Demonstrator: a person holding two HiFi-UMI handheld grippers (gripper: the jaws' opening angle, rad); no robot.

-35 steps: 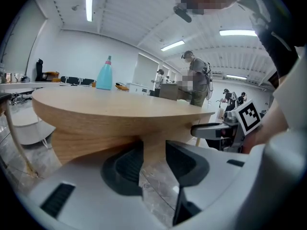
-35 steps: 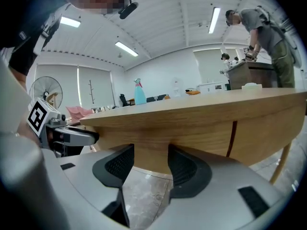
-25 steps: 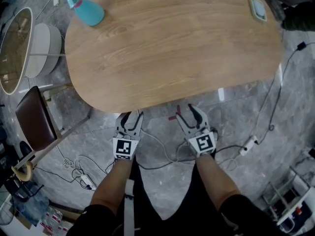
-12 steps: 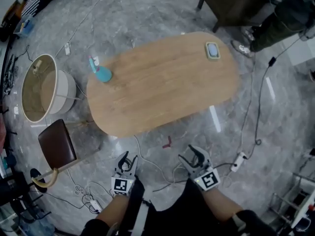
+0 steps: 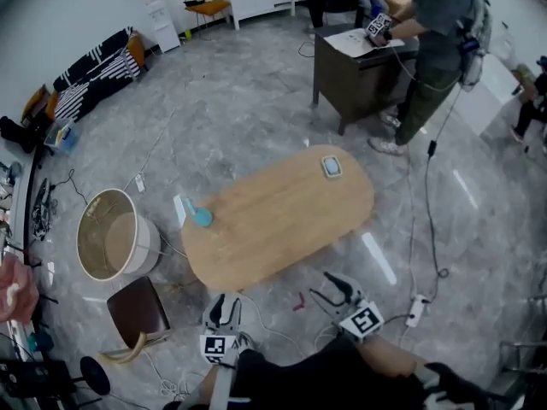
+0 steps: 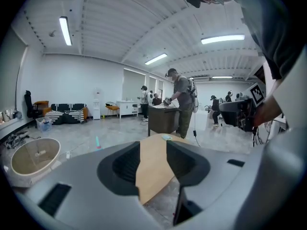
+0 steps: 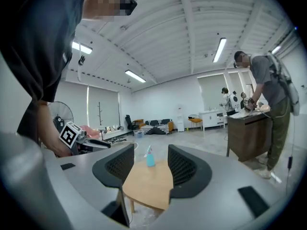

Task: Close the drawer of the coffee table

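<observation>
Bottom of the head view: left tool [image 5: 224, 306] and right tool [image 5: 333, 287], jaws of both apart with nothing between them, held close to the body and well apart from the table [image 5: 282, 220]; judged a stand-off posture, no contact wanted.

Mid-frame: oval wooden top seen from high above. Drawer not visible, no front jutting past the edge, so probably shut or hidden beneath.

On the top: spray bottle [image 5: 201, 216] at the left end, small dish [image 5: 332, 166] at the far end.

Left: round basket [image 5: 145, 246] on the floor.

Upper right: dark desk [image 5: 355, 62], person [image 5: 436, 49] bent over it.
</observation>
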